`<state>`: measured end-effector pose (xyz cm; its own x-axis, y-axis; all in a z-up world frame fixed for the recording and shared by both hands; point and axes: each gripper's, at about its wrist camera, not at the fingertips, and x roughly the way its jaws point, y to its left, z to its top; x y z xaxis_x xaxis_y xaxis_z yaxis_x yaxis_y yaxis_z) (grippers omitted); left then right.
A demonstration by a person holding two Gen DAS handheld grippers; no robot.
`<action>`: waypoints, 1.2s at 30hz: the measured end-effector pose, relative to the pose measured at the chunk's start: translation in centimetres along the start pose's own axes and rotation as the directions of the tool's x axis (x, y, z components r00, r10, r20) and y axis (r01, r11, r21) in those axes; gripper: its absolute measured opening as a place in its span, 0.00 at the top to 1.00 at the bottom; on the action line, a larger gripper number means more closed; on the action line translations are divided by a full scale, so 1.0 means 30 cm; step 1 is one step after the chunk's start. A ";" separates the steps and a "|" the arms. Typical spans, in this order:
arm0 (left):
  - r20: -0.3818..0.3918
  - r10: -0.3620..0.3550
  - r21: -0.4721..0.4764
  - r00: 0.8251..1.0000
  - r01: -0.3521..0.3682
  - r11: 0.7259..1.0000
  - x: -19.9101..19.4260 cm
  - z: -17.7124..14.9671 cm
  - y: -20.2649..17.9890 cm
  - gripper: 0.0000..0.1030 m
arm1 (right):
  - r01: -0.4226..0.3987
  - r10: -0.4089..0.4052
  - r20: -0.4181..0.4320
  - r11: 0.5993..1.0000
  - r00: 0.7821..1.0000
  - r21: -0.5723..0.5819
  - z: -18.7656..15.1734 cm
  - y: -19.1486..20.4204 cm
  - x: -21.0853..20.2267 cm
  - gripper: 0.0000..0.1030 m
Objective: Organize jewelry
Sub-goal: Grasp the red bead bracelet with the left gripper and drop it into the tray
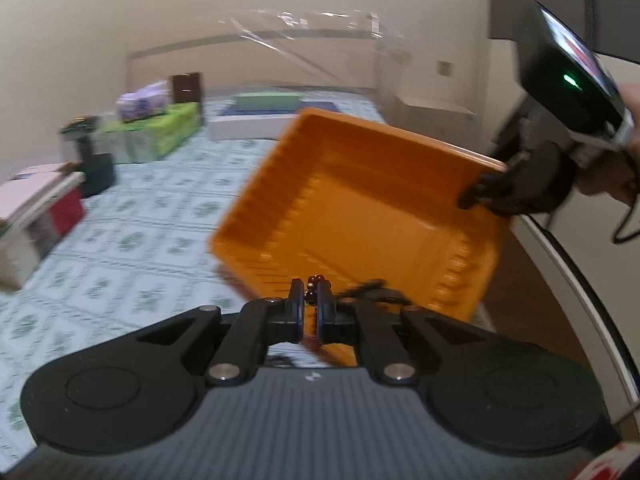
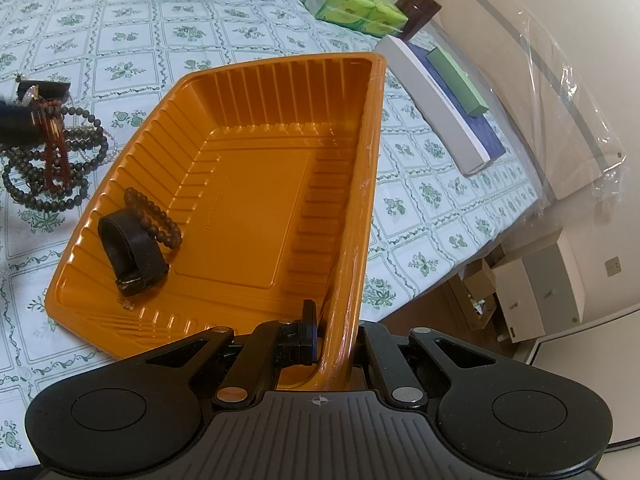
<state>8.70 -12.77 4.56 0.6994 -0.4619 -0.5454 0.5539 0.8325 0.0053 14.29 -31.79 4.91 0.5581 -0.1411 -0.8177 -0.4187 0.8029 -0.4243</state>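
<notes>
**Carefully now: a tilted tray and a thin pinch of beads**

Seen from the left wrist, the left claw [image 1: 309, 300] is clenched on a dark red bead bracelet [image 1: 313, 286], only a few beads showing between the fingertips. Just ahead of the claw and slightly to its right hangs the orange tray [image 1: 360, 216], tilted and lifted off the patterned tablecloth [image 1: 120, 232]. The right claw [image 1: 476, 192] grips the tray's far right rim. The frame is blurred, which suggests motion. My worry is that so little of the bracelet is pinched that a jolt could let it slip out short of the tray, onto the cloth or toward the table edge.

From the right wrist, the right claw [image 2: 332, 332] is closed on the tray's [image 2: 256, 168] near wall, one finger inside and the other hidden outside. A black strap [image 2: 132, 248] and a brown bead bracelet [image 2: 154, 216] lie ahead and to the left, low in the tray's corner. Further left, well outside the tray, a pile of bead strings [image 2: 52, 152] lies on the cloth [image 2: 140, 40]. Held by one thin wall, the tray looks likely to flex or twist; more tilt could slide the two pieces out over the low rim.
</notes>
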 end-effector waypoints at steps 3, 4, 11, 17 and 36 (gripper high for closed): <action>-0.013 -0.032 0.027 0.999 0.032 0.999 0.033 -0.003 -0.053 0.95 | 0.000 0.000 0.000 1.000 1.000 0.000 -0.001 0.000 0.000 0.97; -0.020 -0.041 0.034 0.999 0.042 0.999 0.046 -0.006 -0.067 0.95 | 0.000 0.000 0.000 1.000 1.000 0.000 -0.001 0.000 0.000 0.97; -0.061 -0.073 0.061 0.996 0.076 0.995 0.103 -0.024 -0.122 0.79 | 0.000 0.000 0.001 1.000 1.000 -0.001 0.003 0.002 -0.003 0.97; -0.070 -0.046 0.052 0.996 0.050 0.997 0.071 -0.065 -0.091 0.64 | 0.000 0.000 0.002 1.000 1.000 -0.001 0.001 0.001 -0.002 0.97; -0.157 0.390 -0.122 0.907 -0.409 0.904 -0.105 -0.283 0.435 0.64 | 0.000 0.000 0.001 1.000 1.000 0.001 -0.008 0.002 -0.003 0.97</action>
<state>9.89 2.14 -0.78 0.7795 -0.0466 -0.6246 0.1594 0.9792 0.1258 14.04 -31.87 4.88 0.5587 -0.1409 -0.8173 -0.4175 0.8037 -0.4240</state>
